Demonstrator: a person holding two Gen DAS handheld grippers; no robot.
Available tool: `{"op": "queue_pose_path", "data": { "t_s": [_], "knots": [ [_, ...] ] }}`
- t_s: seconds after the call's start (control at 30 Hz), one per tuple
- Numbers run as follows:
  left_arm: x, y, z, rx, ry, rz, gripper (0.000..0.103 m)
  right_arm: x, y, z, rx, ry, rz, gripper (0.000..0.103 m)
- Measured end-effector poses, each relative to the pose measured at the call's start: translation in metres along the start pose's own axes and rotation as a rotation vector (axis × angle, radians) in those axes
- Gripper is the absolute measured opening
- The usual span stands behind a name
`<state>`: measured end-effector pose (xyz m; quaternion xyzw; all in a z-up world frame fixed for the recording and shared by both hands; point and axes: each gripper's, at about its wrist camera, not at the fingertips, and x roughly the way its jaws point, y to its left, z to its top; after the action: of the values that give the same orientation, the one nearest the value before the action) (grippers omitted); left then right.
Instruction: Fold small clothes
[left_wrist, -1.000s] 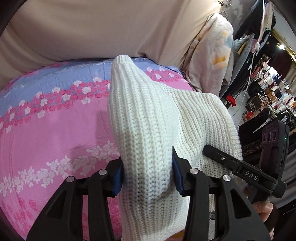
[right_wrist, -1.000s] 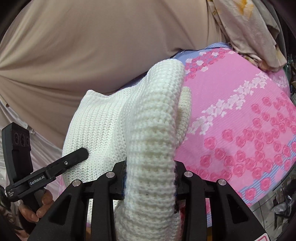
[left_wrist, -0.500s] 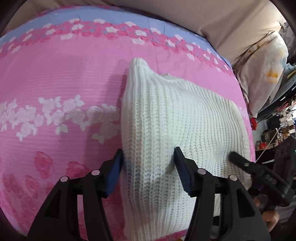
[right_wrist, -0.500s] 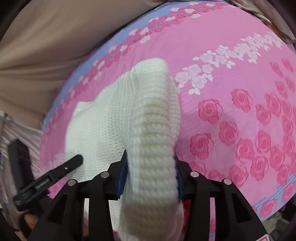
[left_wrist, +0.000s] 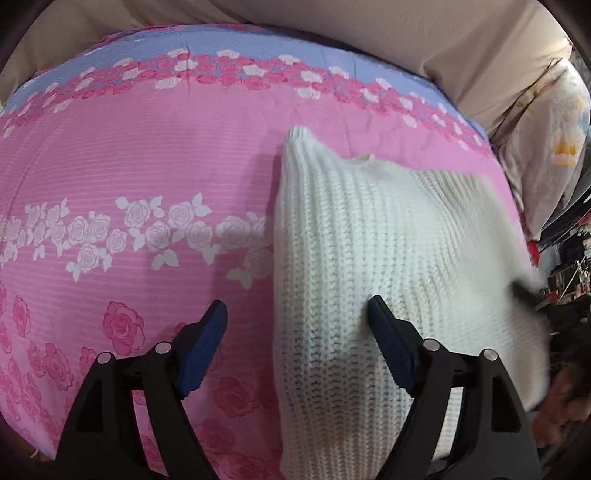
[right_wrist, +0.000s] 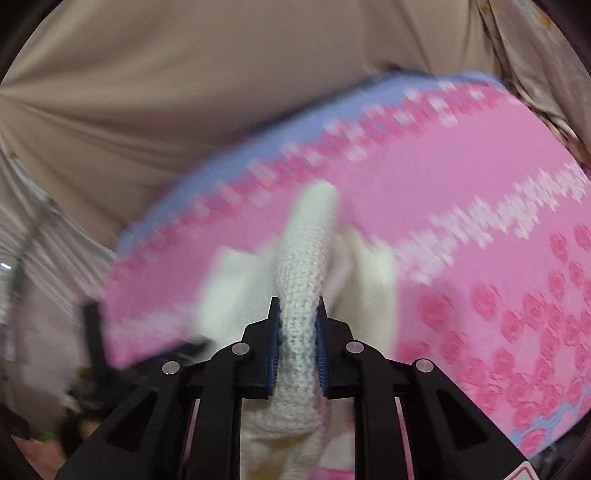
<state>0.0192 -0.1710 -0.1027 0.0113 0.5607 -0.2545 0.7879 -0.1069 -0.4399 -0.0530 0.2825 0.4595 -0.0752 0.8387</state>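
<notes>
On the pink rose-print bedspread (left_wrist: 155, 177) I see the white knit sweater (left_wrist: 369, 240) lying spread. My left gripper (left_wrist: 295, 332) is opening, its pads wide apart and astride the sweater's near edge. My right gripper (right_wrist: 297, 334) is closing, pinching a raised fold of that knit between its blue pads (right_wrist: 273, 347).

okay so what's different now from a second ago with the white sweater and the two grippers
The white knit sweater came down from the air onto the pink floral bedspread. The left gripper let go; its fingers are opening, one on each side of the sweater's edge. The right gripper is closing tighter on a fold. The bedspread and beige sheet stayed put.
</notes>
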Motion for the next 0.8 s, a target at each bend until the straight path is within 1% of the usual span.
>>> {"op": "queue_pose_path", "data": {
  "t_s": [0.03,0.07,0.1,0.13,0.17,0.2,0.27,0.3,0.33,0.4,0.47,0.5,0.53,0.57,0.6,0.63,0.67,0.7,0.73,0.77,0.8],
  "knots": [
    [0.001,0.002,-0.002,-0.002,0.007,-0.010,0.081,0.021,-0.015,-0.012,0.021,0.077,-0.037,0.017],
    [-0.003,0.003,-0.003,-0.006,0.007,-0.015,0.081,0.035,-0.031,-0.027,0.073,0.134,-0.054,0.021],
    [-0.011,0.004,-0.005,-0.004,0.000,-0.012,0.081,0.030,-0.039,-0.037,0.138,0.104,-0.011,0.024],
    [-0.020,0.006,-0.007,-0.003,-0.007,-0.017,0.079,0.020,-0.039,-0.040,0.163,0.079,0.022,0.025],
    [-0.030,0.009,-0.010,-0.006,-0.007,-0.032,0.080,0.007,-0.036,-0.042,0.170,0.052,0.030,0.028],
    [-0.038,0.010,-0.014,-0.008,-0.002,-0.053,0.080,-0.009,-0.030,-0.046,0.162,0.020,0.017,0.031],
    [-0.054,0.013,-0.028,0.005,0.027,-0.100,0.080,-0.027,-0.022,-0.056,0.139,0.021,0.033,0.034],
    [-0.057,0.012,-0.036,0.021,0.043,-0.102,0.080,-0.033,-0.017,-0.062,0.133,0.034,0.041,0.037],
    [-0.055,0.011,-0.046,0.042,0.071,-0.090,0.080,-0.035,-0.013,-0.072,0.123,0.061,0.045,0.038],
    [-0.041,0.009,-0.060,0.069,0.149,-0.070,0.079,-0.026,-0.010,-0.093,0.125,0.128,0.062,0.040],
    [-0.020,0.012,-0.066,0.049,0.225,-0.025,0.068,-0.011,-0.010,-0.107,0.139,0.161,0.049,0.041],
    [-0.015,0.014,-0.067,0.032,0.237,-0.005,0.064,-0.006,-0.010,-0.109,0.144,0.158,0.018,0.026],
    [-0.012,0.019,-0.067,0.002,0.244,0.009,0.064,-0.007,-0.009,-0.107,0.158,0.139,0.009,0.012],
    [-0.012,0.021,-0.067,-0.010,0.242,0.008,0.064,-0.015,-0.010,-0.106,0.181,0.114,0.033,0.010],
    [-0.012,0.021,-0.068,0.000,0.237,0.029,0.064,-0.026,-0.012,-0.102,0.196,0.074,0.044,0.010],
    [-0.010,0.019,-0.070,0.015,0.235,0.042,0.065,-0.032,-0.012,-0.101,0.191,0.066,0.021,0.010],
    [-0.007,0.018,-0.072,0.021,0.234,0.051,0.067,-0.030,-0.016,-0.102,0.185,0.083,0.001,0.010],
    [-0.005,0.017,-0.074,0.014,0.233,0.062,0.069,-0.022,-0.023,-0.107,0.188,0.119,-0.014,0.010],
    [-0.006,0.015,-0.075,0.015,0.228,0.068,0.069,-0.008,-0.031,-0.116,0.193,0.169,-0.034,0.010],
    [-0.009,0.013,-0.075,0.022,0.221,0.076,0.069,0.002,-0.036,-0.123,0.196,0.199,-0.032,0.010],
    [-0.013,0.010,-0.075,0.028,0.211,0.076,0.069,0.001,-0.037,-0.125,0.204,0.184,-0.019,0.010]
  ]
}}
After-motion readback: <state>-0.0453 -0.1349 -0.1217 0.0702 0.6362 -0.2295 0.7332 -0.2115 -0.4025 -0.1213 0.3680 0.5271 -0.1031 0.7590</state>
